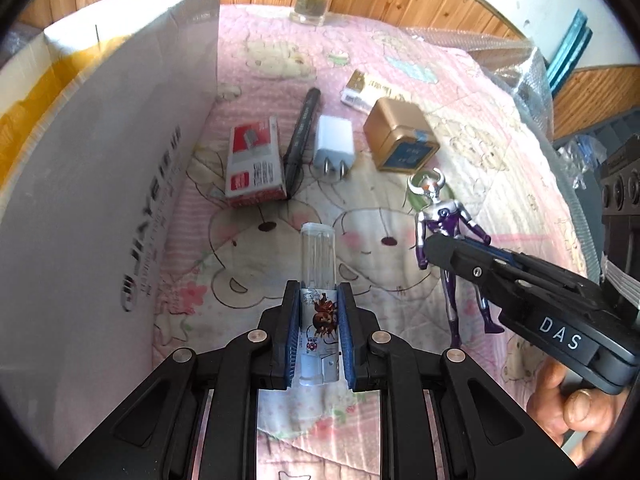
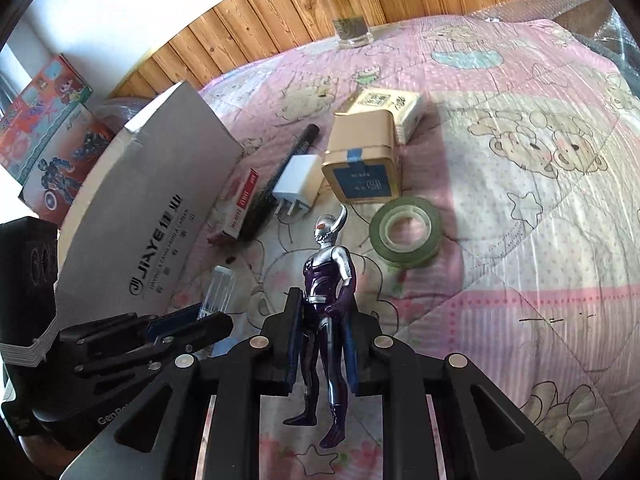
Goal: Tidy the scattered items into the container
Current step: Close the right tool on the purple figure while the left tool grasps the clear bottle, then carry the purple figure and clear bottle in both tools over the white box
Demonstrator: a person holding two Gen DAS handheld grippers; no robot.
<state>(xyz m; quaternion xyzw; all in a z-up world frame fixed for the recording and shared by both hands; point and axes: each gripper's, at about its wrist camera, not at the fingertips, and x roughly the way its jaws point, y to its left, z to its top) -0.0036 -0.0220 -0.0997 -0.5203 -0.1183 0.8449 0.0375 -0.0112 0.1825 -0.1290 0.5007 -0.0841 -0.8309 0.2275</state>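
My left gripper (image 1: 318, 300) is shut on a clear plastic tube (image 1: 318, 256) with a printed sticker, held above the pink quilt. My right gripper (image 2: 326, 312) is shut on a silver and purple toy figure (image 2: 326, 280), which also shows in the left wrist view (image 1: 440, 216). The grey cardboard box (image 1: 100, 160) stands open at the left, also seen in the right wrist view (image 2: 160, 200). On the quilt lie a red and white box (image 1: 252, 160), a black pen (image 1: 302, 128), a white charger (image 1: 334, 144), a gold tin (image 1: 400, 136) and a tape roll (image 2: 404, 232).
A cream card box (image 2: 400, 108) lies behind the gold tin. A glass jar (image 2: 348, 20) stands at the far edge by the wooden wall. Colourful toy boxes (image 2: 48, 128) sit at the left beyond the cardboard box. Bubble wrap (image 1: 520, 64) lies at the right.
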